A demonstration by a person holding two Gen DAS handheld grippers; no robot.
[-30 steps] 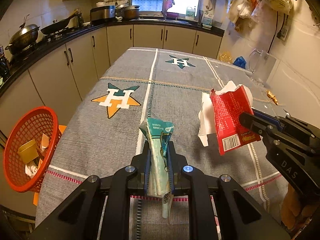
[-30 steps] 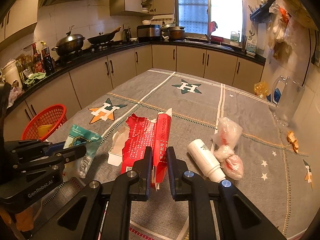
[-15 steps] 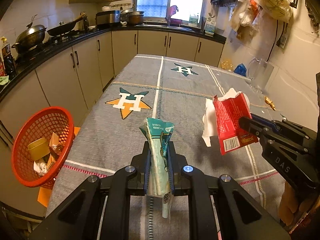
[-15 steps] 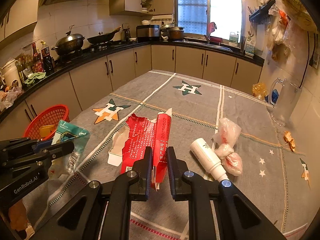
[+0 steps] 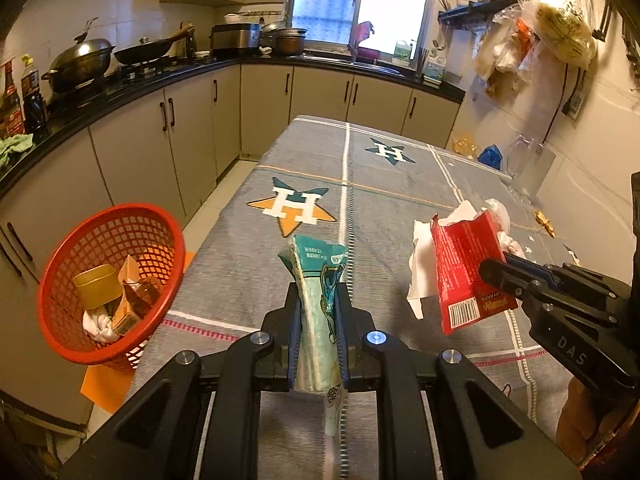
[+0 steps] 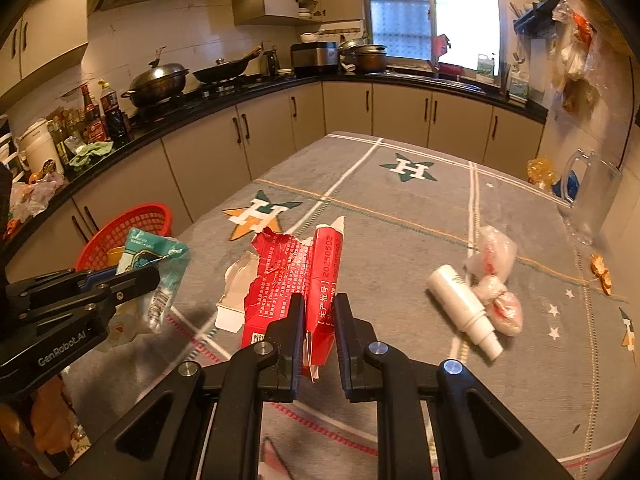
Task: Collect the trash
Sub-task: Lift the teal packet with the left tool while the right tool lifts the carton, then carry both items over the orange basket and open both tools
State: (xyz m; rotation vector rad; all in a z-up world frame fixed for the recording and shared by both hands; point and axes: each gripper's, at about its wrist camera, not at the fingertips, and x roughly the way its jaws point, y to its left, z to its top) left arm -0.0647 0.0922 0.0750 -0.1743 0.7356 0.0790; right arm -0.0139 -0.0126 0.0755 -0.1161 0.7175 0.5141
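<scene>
Two items held | your left gripper (image 5: 318, 322): jaws clamped on teal wrapper (image 5: 320, 280), near red basket (image 5: 108, 280) | your right gripper (image 6: 318, 330): jaws gripping torn red carton (image 6: 298, 276) above worktop (image 6: 400, 216) | white bottle (image 6: 462, 308), seemingly bagged scraps (image 6: 494, 276) lying there.

The teal wrapper (image 5: 318, 300) looks like glossy plastic film, and the torn red carton (image 6: 296, 280) like matt printed card. A woven grey cloth (image 5: 384, 208) covers the table; the red basket (image 5: 108, 280) is shiny plastic mesh, and the white bottle (image 6: 460, 304) smooth plastic.
</scene>
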